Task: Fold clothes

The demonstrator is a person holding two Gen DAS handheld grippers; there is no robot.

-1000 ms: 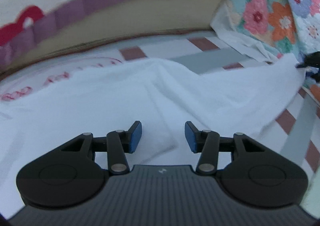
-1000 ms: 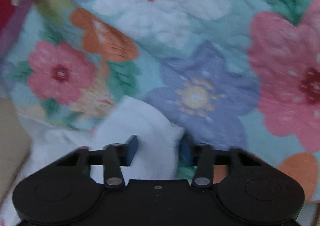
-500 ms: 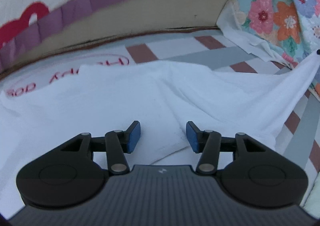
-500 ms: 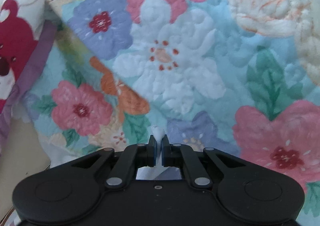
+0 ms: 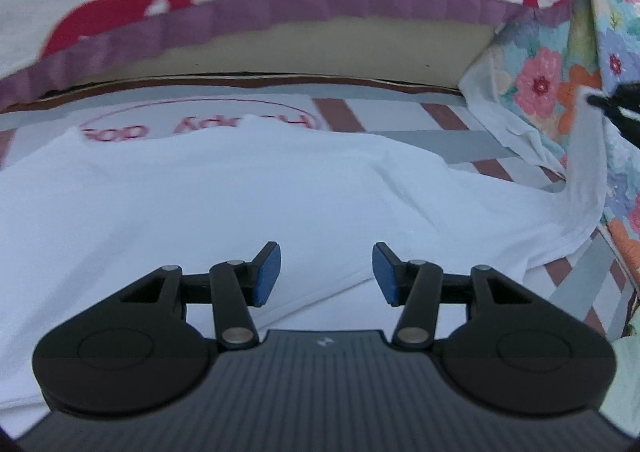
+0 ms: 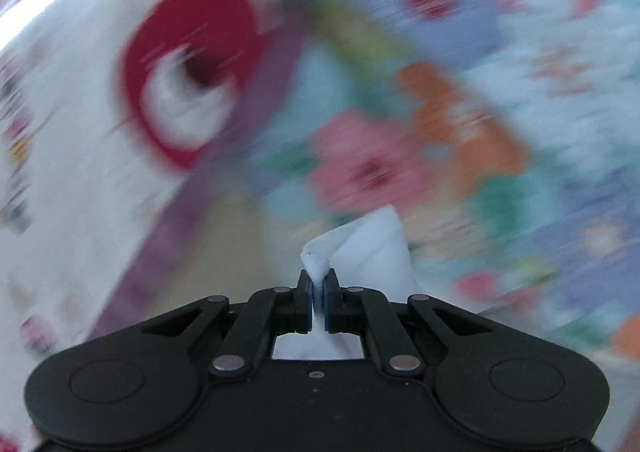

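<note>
white garment (image 6: 380, 248) pinched, corner lifted

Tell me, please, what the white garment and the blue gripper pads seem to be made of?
White garment: soft matte knit, probably cotton; it creases and drapes limply where the right hand-held gripper pinches it. Blue pads on the left hand-held gripper: likely matte rubber or foam, though that is uncertain.

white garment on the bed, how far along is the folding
Early stage. Done: the white garment lies spread fairly flat on the striped bed sheet, with no finished fold visible. In hand: the right gripper has its jaws shut on one corner, lifted off the bed at the right. The left gripper is open over the cloth, holding nothing. Left: carrying that corner across and all later folds.
</note>
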